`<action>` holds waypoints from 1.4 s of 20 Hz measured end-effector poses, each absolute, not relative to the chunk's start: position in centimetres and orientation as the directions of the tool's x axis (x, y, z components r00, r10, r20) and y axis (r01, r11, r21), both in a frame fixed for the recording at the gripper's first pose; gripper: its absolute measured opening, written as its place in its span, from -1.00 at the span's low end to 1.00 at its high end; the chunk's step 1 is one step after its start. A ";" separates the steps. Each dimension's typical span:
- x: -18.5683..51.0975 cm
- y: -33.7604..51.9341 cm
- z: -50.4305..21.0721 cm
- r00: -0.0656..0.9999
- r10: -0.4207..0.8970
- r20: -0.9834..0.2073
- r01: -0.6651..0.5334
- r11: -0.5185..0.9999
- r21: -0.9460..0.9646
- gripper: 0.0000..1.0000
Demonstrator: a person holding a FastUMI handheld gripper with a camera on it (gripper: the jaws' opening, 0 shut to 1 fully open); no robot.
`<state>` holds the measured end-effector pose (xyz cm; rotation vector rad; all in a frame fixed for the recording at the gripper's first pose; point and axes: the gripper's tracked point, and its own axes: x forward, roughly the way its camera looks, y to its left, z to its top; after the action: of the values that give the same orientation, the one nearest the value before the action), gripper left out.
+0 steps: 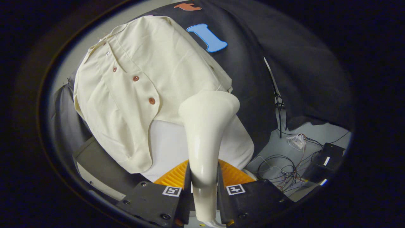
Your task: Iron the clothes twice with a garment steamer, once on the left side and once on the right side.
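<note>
1. The gripper [204, 177] was clamped on the garment steamer [205, 139]: both fingers pressed on its slim handle from either side, and the handle ran up between them to the flared head.
2. The shirt [133, 95], cream with brown buttons [135, 78] down its placket, hung against the booth's black cloth wall over a white garment [171, 145] that showed below its hem.
3. The steamer's head stood just beyond the fingers, over the shirt's hem edge on the side away from the buttons. Whether its face touched the fabric could not be told, since the camera saw only its back.
4. The buttoned half of the shirt lay well off to the other side of the head, so judging by position, a pass there would call for a wide sideways shift.
5. Risk one: the smooth, glossy handle might twist or slide in the grip if the head dragged on the fabric, turning the head away from the fabric.
6. Risk two: the loose hem could bunch up or ride along with the head, since nothing seemed to be holding the shirt taut.
7. Risk three: a stroke wandering toward the placket might catch a button.
8. Loose cables [278, 167] and a black box [326, 158] lay on the floor beside the garments; a low swing could snag them.
</note>
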<state>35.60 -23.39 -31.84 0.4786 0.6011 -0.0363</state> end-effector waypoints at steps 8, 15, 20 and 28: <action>30.7 -20.9 -26.9 0.873 0.100 -0.478 0.143 0.883 0.446 -0.26; 26.1 -16.2 -18.3 0.954 0.043 -0.296 0.065 0.936 0.346 -0.26; 22.8 -10.3 -14.9 0.980 0.045 -0.194 0.003 0.970 0.242 -0.27; 17.7 -2.2 -12.8 0.995 0.044 -0.093 -0.022 0.975 0.221 -0.27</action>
<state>17.67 -2.19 -12.85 0.2212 0.0980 0.0332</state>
